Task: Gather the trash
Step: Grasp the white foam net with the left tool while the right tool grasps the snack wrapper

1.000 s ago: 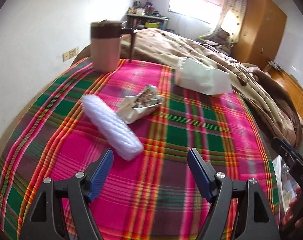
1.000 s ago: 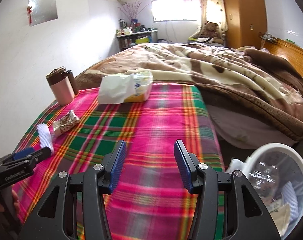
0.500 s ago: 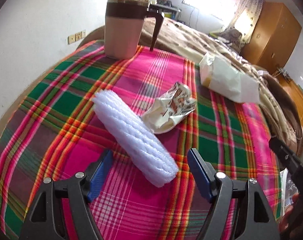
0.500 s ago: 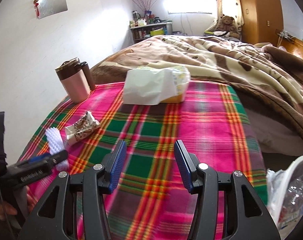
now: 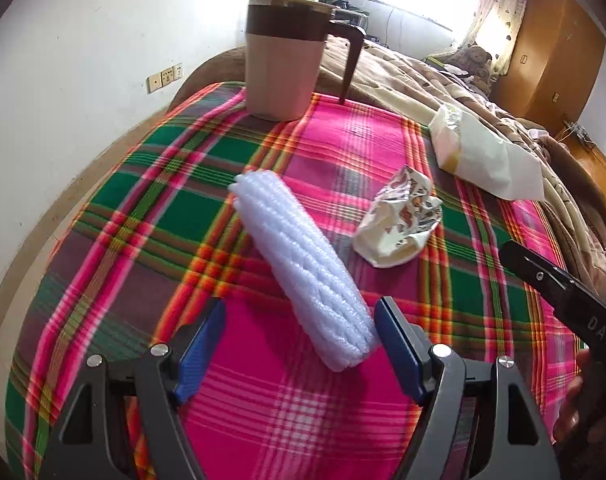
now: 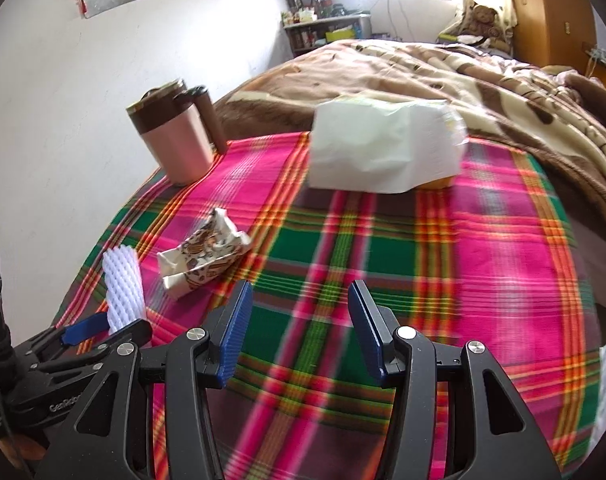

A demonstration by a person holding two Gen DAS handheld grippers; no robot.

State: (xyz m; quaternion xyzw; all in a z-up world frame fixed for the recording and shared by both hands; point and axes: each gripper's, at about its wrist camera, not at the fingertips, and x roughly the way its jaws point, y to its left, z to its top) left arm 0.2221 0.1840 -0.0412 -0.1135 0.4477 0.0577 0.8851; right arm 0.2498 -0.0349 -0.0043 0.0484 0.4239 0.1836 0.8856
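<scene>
Two pieces of trash are seen on the plaid blanket (image 5: 383, 152) covering the bed: a white foam net sleeve (image 5: 303, 264) and a crumpled wrapper (image 5: 399, 220). The sleeve lies diagonally near the blanket's left edge, its near end between the fingers of the left tongs (image 5: 301, 344). The left tongs are open, nothing gripped; the right finger looks to be touching or nearly touching the sleeve end, and contact cannot be confirmed. The wrapper lies just beside the sleeve, toward the blanket's middle, not touching it.

The right tongs (image 6: 299, 328) are open and empty, held over the blanket's middle, well apart from both pieces. In the right view the sleeve (image 6: 123, 284) is seen poking out of the left tongs (image 6: 99, 328).

Handling, judged: the sleeve is expected to be very light, soft and springy. It will squash under the pads, so full closure is needed. A grip slightly further up from the near end is advised, as an end pinch could let it slip out or droop. No fragility concern. The wrapper is judged light and crinkly; a raised fold is best pinched.

A mug (image 5: 287, 60) stands at the far left corner, and a white bag (image 5: 487, 160) rests at the far edge; both are clear of the grasp.
</scene>
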